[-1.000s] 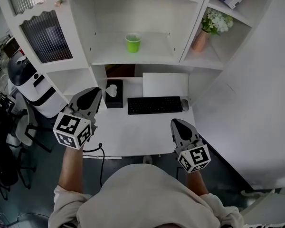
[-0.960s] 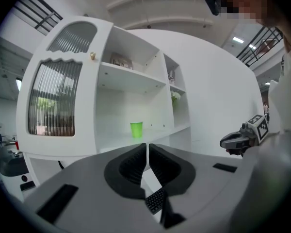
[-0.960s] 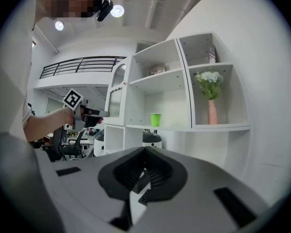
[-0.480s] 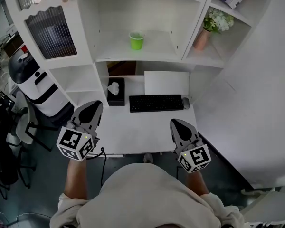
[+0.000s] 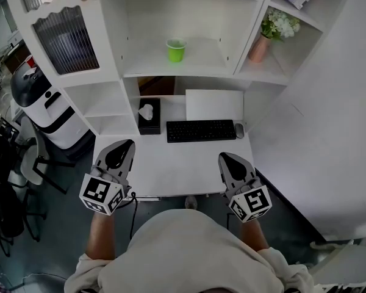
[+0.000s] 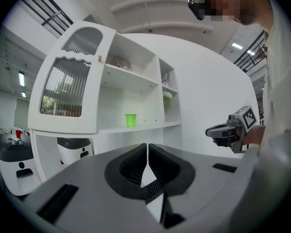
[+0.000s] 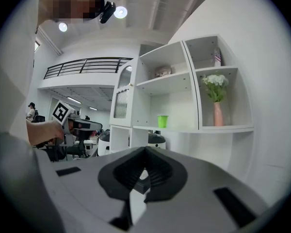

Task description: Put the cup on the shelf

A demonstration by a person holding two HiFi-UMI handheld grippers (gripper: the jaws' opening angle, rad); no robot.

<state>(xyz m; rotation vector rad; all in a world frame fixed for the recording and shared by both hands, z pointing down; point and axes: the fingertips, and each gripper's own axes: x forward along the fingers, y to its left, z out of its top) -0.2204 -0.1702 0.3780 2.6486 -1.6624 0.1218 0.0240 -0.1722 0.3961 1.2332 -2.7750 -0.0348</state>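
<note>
From the head view, the green cup [image 5: 175, 49] stands upright on the shelf [image 5: 198, 71], in the wide middle bay of the white unit, alone on its board. In the bay to its right is a pink vase [image 5: 256, 50] of white flowers [image 5: 279, 24]. To its left is a ribbed-glass door [image 5: 64, 38]. Below the shelf, the desk [image 5: 171, 176] carries a black keyboard [image 5: 201, 130] with a mouse [image 5: 240, 130] just beside its right end and a black tissue box [image 5: 149, 116] near its left end. The left gripper [image 5: 121, 151] hangs over the desk's left front corner and the right gripper [image 5: 230, 165] over its right front edge. Both are well apart from the cup, and each points toward the unit. A white-and-black machine [image 5: 39, 102] stands on the floor to the left. In the left gripper view the jaws are clenched, ribbed pads pressed together with nothing between them. Beyond them the cup shows small on the shelf, left of the flowers, and the right gripper juts in at the right edge, held in a hand [image 6: 252, 136]. In the right gripper view the jaws are likewise clenched on nothing, their tips meeting in a point. The cup sits far off on the shelf, one bay left of the vase, and the left gripper reaches in from the left at about the same height — level.
</note>
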